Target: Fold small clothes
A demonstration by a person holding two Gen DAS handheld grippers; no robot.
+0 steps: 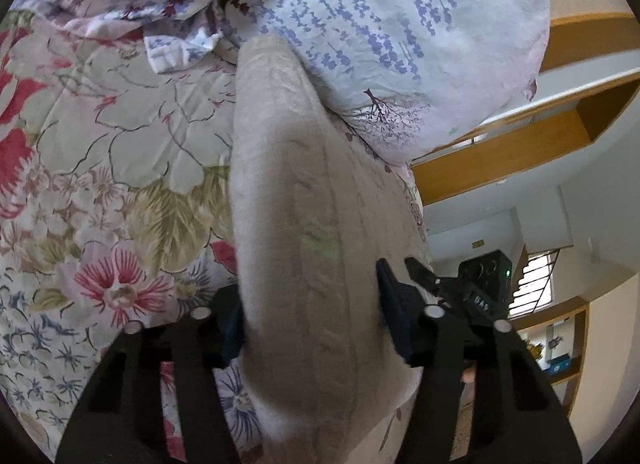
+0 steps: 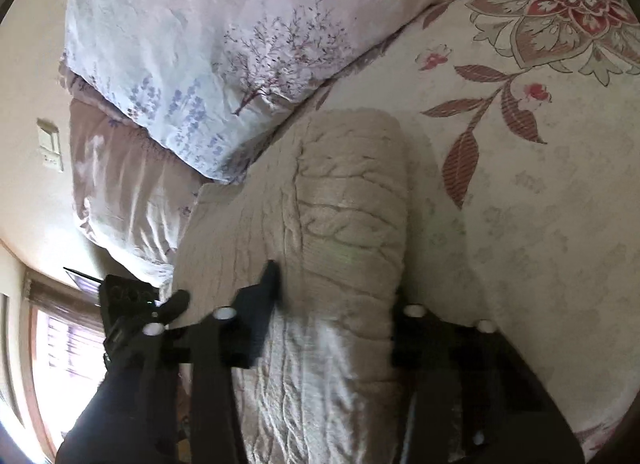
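Observation:
A beige cable-knit garment (image 1: 296, 199) lies on the floral bedspread (image 1: 120, 151) and runs away from me toward the pillow. My left gripper (image 1: 312, 304) has its jaws around the near end of the garment, which bulges between them. In the right wrist view the same garment (image 2: 344, 199) fills the middle, folded in a thick roll. My right gripper (image 2: 340, 296) has its jaws around the garment too; the right finger is mostly hidden by the knit. The other gripper (image 2: 132, 312) shows at the left of that view.
A white pillow with purple flowers (image 1: 392, 35) sits just beyond the garment, also in the right wrist view (image 2: 208, 47). A mauve pillow (image 2: 120, 183) lies below it. The bed edge, wooden shelves (image 1: 520, 151) and a window (image 1: 536, 284) lie to the right.

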